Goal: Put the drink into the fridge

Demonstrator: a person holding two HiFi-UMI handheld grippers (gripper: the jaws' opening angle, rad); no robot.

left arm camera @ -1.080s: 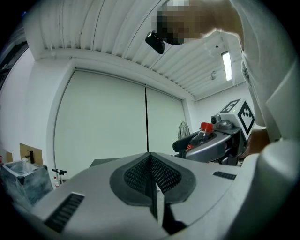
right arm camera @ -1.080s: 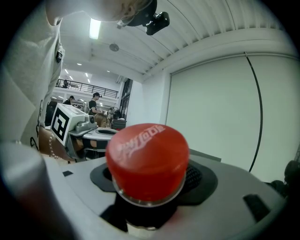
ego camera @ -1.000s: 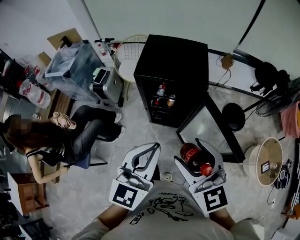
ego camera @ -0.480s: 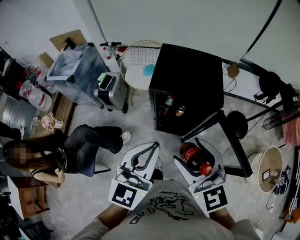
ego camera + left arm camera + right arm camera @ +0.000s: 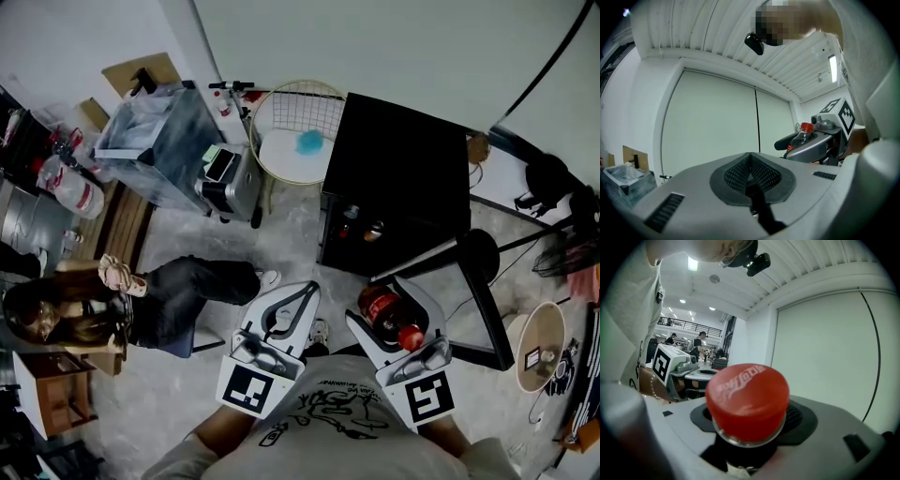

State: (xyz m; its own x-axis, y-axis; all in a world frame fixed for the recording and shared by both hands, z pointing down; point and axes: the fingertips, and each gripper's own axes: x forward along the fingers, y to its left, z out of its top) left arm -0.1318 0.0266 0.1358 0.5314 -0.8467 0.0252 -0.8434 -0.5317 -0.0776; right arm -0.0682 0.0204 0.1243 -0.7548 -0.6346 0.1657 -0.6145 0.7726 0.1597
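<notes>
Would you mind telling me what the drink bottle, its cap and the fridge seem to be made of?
The bottle looks like clear glossy plastic: its dark contents show through and highlights glint on it. Its cap seems moulded red plastic, smooth with a soft sheen and raised lettering. The fridge has a matt black casing, probably painted metal, though plastic cannot be ruled out.

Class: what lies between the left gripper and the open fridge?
Nothing but bare floor. The head view shows that stretch clear from the left gripper to the fridge.
</notes>
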